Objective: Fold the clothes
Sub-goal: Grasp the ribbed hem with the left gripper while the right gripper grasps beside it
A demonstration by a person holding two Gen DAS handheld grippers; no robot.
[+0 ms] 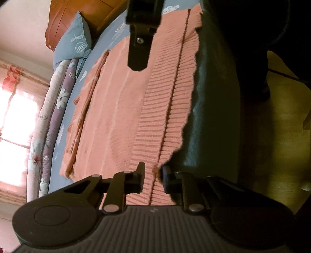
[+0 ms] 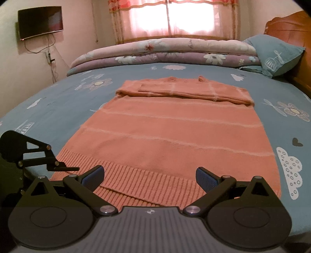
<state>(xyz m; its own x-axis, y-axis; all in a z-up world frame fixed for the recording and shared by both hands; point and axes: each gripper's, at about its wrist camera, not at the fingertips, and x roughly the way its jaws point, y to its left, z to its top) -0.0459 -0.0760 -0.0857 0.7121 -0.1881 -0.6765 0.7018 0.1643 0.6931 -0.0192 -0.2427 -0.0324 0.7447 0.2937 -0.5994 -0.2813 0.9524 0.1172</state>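
Observation:
A salmon-pink knit sweater (image 2: 171, 126) lies flat on the blue bed sheet (image 2: 58, 101), sleeves folded across its upper part and ribbed hem toward me. My left gripper (image 1: 152, 176) is shut on the hem's corner at the bed edge, ribbed knit pinched between its pads. In the right wrist view the left gripper (image 2: 74, 168) shows at the hem's left corner. My right gripper (image 2: 150, 178) is open wide just over the middle of the hem, with nothing gripped. One of its fingers (image 1: 138, 58) hangs over the sweater (image 1: 120, 116) in the left wrist view.
A folded floral quilt (image 2: 165, 50) lies along the far side of the bed under a curtained window (image 2: 175, 17). A blue pillow (image 2: 276, 54) leans on the wooden headboard (image 2: 291, 23) at right. A screen (image 2: 40, 21) hangs on the left wall. The bed's dark side (image 1: 213, 97) drops to the floor (image 1: 272, 136).

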